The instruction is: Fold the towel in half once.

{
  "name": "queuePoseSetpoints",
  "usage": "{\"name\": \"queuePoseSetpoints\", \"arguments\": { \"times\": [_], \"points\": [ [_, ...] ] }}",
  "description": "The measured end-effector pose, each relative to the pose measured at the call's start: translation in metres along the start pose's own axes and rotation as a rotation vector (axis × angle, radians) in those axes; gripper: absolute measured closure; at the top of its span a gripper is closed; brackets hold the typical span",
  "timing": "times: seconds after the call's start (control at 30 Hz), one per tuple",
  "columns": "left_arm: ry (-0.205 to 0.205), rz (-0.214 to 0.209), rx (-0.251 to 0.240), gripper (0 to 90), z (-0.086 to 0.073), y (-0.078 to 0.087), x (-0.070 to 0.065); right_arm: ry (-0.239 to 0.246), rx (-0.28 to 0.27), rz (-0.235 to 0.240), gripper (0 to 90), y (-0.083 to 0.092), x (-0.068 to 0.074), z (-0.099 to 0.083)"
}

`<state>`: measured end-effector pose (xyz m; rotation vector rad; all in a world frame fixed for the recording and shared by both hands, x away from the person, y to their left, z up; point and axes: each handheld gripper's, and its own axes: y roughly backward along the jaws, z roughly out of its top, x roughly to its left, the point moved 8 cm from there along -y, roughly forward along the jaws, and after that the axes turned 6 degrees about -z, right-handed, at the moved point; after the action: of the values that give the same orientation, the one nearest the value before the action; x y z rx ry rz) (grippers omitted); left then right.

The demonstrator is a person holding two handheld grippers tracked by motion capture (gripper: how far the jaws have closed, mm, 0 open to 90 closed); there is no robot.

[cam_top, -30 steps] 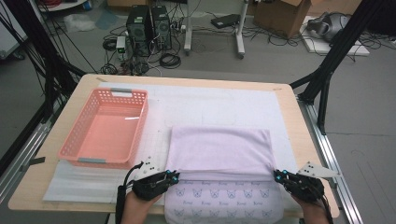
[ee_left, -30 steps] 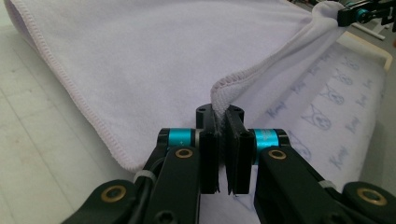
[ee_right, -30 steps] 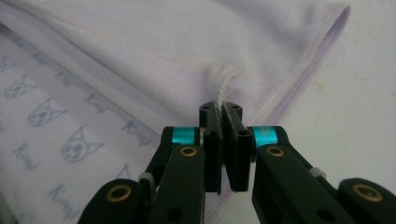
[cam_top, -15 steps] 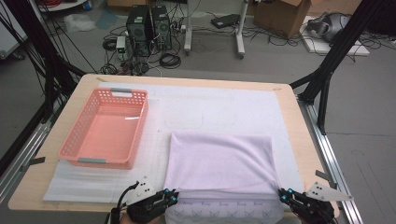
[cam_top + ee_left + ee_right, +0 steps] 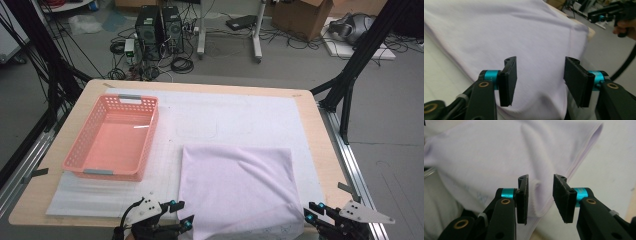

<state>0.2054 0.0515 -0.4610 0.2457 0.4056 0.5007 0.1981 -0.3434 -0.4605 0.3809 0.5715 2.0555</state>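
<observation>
A pale lilac cloth [image 5: 237, 190] lies folded flat on the near half of the table, its front edge reaching the table's near edge. My left gripper [image 5: 181, 214] sits at the cloth's near left corner. Its jaws have just been opening and stand apart over the cloth [image 5: 499, 30] without pressing it; in the left gripper view my left gripper [image 5: 540, 60] is clearly open. My right gripper [image 5: 310, 212] is at the near right corner. Its jaws [image 5: 541, 178] have just been opening too, and the cloth's hemmed edge [image 5: 537, 202] lies loose between them.
A pink plastic basket [image 5: 112, 137] stands empty on the left of the white mat [image 5: 240, 115]. The wooden table edge [image 5: 325, 150] runs down the right. Black frame struts and computer towers [image 5: 157, 27] stand beyond the table's far side.
Both grippers drew the cloth's top layer toward the near edge, covering the printed layer. Both jaws then opened and let go of the cloth.
</observation>
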Motion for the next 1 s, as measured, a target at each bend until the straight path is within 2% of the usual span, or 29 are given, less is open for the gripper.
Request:
{"name": "queuePoseSetpoints", "arguments": {
  "times": [0.13, 0.3, 0.4, 0.43, 0.5, 0.6, 0.73, 0.8, 0.87, 0.9, 0.93, 1.0],
  "points": [
    [0.016, 0.091, -0.024, 44.4, 0.012, -0.004, 0.025, -0.021, -0.026, -0.055, 68.0, -0.008, -0.011, 0.011],
    [0.032, 0.136, -0.017, 47.5, 0.026, -0.016, 0.056, -0.017, 0.004, -0.094, 76.2, -0.034, -0.026, 0.015],
    [0.053, 0.139, -0.008, 48.7, 0.035, -0.025, 0.075, 0.003, 0.026, -0.096, 86.5, -0.053, -0.033, 0.023],
    [0.053, 0.138, -0.001, 49.0, 0.037, -0.028, 0.080, 0.012, 0.024, -0.095, 87.2, -0.061, -0.036, 0.027],
    [0.072, 0.134, 0.015, 51.6, 0.043, -0.035, 0.091, 0.021, 0.036, -0.101, 87.0, -0.078, -0.042, 0.037],
    [0.089, 0.108, 0.030, 53.2, 0.052, -0.049, 0.105, 0.023, 0.059, -0.095, 81.5, -0.104, -0.048, 0.050],
    [0.090, 0.121, 0.056, 52.2, 0.058, -0.065, 0.124, 0.041, 0.091, -0.080, 79.8, -0.143, -0.057, 0.066],
    [0.088, 0.131, 0.025, 52.6, 0.061, -0.071, 0.130, 0.045, 0.098, -0.067, 80.4, -0.162, -0.060, 0.072],
    [0.099, 0.138, 0.041, 53.4, 0.060, -0.075, 0.137, 0.060, 0.125, -0.066, 81.5, -0.180, -0.064, 0.075],
    [0.097, 0.146, 0.045, 53.5, 0.061, -0.078, 0.140, 0.065, 0.148, -0.075, 82.6, -0.186, -0.067, 0.075],
    [0.099, 0.148, 0.043, 53.4, 0.062, -0.079, 0.142, 0.060, 0.134, -0.091, 84.3, -0.190, -0.072, 0.078],
    [0.090, 0.158, 0.048, 53.4, 0.065, -0.082, 0.144, 0.063, 0.147, -0.182, 88.2, -0.191, -0.087, 0.080]
  ]
}}
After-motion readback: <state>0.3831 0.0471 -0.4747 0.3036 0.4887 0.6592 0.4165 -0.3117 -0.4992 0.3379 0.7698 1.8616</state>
